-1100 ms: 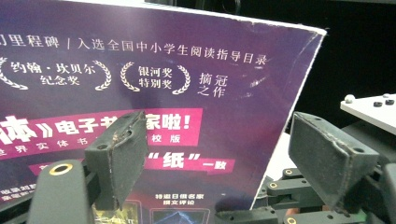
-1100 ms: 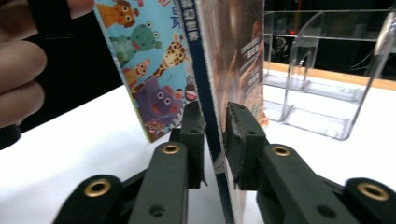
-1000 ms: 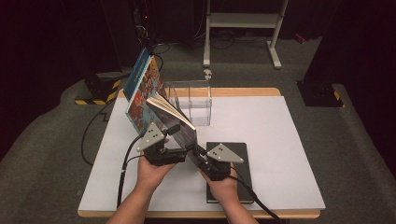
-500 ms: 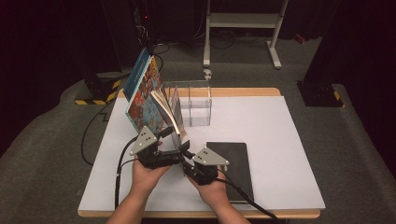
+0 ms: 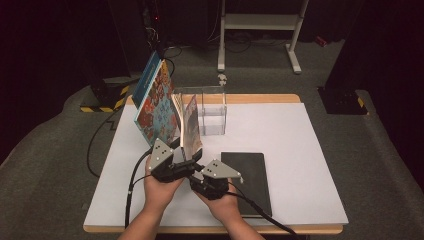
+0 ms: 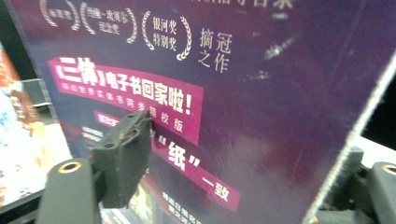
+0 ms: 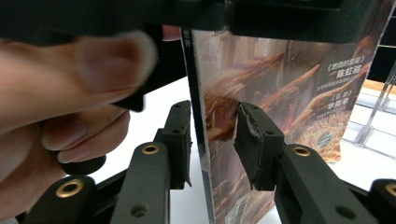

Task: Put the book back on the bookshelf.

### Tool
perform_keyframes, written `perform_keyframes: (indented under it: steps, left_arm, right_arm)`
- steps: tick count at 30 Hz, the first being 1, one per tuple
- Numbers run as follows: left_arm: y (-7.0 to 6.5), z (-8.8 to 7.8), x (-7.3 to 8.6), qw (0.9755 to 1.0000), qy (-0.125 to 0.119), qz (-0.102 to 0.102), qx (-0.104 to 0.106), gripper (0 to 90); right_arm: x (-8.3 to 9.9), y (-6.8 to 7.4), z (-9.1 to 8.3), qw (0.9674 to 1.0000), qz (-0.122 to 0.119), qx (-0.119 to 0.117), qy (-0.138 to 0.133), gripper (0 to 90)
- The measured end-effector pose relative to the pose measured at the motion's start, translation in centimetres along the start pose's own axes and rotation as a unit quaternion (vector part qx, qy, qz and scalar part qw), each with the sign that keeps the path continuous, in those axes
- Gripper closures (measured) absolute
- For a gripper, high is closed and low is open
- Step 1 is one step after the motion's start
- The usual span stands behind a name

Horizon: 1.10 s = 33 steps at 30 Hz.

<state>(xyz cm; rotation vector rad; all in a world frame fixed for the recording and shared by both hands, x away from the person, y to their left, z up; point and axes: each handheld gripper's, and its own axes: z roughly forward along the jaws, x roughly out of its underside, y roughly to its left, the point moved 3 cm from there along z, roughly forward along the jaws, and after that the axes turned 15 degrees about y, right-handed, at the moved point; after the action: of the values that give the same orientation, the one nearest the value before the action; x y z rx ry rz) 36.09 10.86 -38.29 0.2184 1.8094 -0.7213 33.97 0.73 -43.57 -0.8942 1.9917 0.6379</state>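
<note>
Right gripper (image 5: pixel 196 176) pulled back left off black notebook (image 5: pixel 248 180), jaws just opening, astride book (image 5: pixel 190 127) but pads off it. Left gripper (image 5: pixel 184 156) jaws just closing, straddling same book, grip unclear. Book tipped upright, near-left of clear stand (image 5: pixel 210 112), colourful books (image 5: pixel 156 102) far left.

Book cover (image 6: pixel 243 107) cut off by every edge of the left gripper view; hand (image 7: pixel 56 107) blurred beside the book; small cover print unreadable
</note>
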Motion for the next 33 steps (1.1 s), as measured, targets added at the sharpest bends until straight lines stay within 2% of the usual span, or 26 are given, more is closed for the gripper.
perform_keyframes:
  steps: [5,8,13,14,15,17,19,20,21,23,24,25,28,33]
  left_arm:
    - [0.3,-0.1,0.0,1.0000,-0.003,0.001,-0.008,32.7]
    - [0.4,-0.2,0.0,0.9999,-0.007,0.002,-0.012,33.0]
    - [0.3,-0.3,0.1,0.9999,-0.009,0.003,-0.013,34.4]
    - [0.2,-0.2,0.1,0.9998,-0.009,0.004,-0.014,35.0]
    - [0.2,-0.2,0.1,0.9998,-0.009,0.004,-0.014,35.4]
    - [0.1,-0.2,0.1,0.9998,-0.008,0.007,-0.017,37.1]
    - [0.1,-0.2,0.1,0.9997,-0.007,0.012,-0.019,39.0]
    - [0.0,-0.3,0.2,0.9996,-0.006,0.015,-0.021,39.9]
    - [0.0,-0.3,0.2,0.9996,-0.006,0.016,-0.022,39.9]
    - [0.0,-0.3,0.2,0.9996,-0.006,0.014,-0.024,40.9]
    - [-0.1,-0.4,0.2,0.9995,-0.007,0.016,-0.028,41.6]
    - [-0.1,-0.4,0.2,0.9994,-0.007,0.017,-0.030,41.9]
    - [-0.1,-0.6,0.2,0.9991,-0.007,0.018,-0.038,43.6]
    - [-0.1,-1.0,0.2,0.9984,-0.006,0.024,-0.051,47.5]
  right_arm:
    - [0.2,0.1,-0.2,0.9999,-0.008,-0.002,0.005,59.9]
    - [1.0,-0.2,-0.9,0.9996,-0.021,0.011,0.017,54.9]
    - [2.1,-1.2,-2.5,0.9994,-0.014,0.013,0.028,51.5]
    - [2.6,-1.9,-3.6,0.9993,-0.009,0.024,0.026,50.5]
    - [2.6,-1.9,-3.6,0.9993,-0.009,0.024,0.026,50.5]
    - [3.2,-3.4,-5.2,0.9985,-0.001,0.050,0.022,49.7]
    - [3.3,-3.8,-5.6,0.9982,0.003,0.056,0.020,49.4]
    - [3.9,-5.5,-7.0,0.9964,0.011,0.082,0.018,49.1]
    - [3.9,-5.5,-7.0,0.9964,0.011,0.082,0.018,49.1]
    - [4.5,-7.1,-8.1,0.9940,0.020,0.106,0.021,49.0]
    - [5.3,-8.6,-9.1,0.9904,0.024,0.134,0.024,49.1]
    - [5.6,-9.2,-9.4,0.9888,0.024,0.145,0.024,49.2]
    - [6.8,-10.9,-10.8,0.9857,0.040,0.163,0.018,49.2]
    - [7.8,-12.3,-11.7,0.9826,0.052,0.177,0.019,49.2]
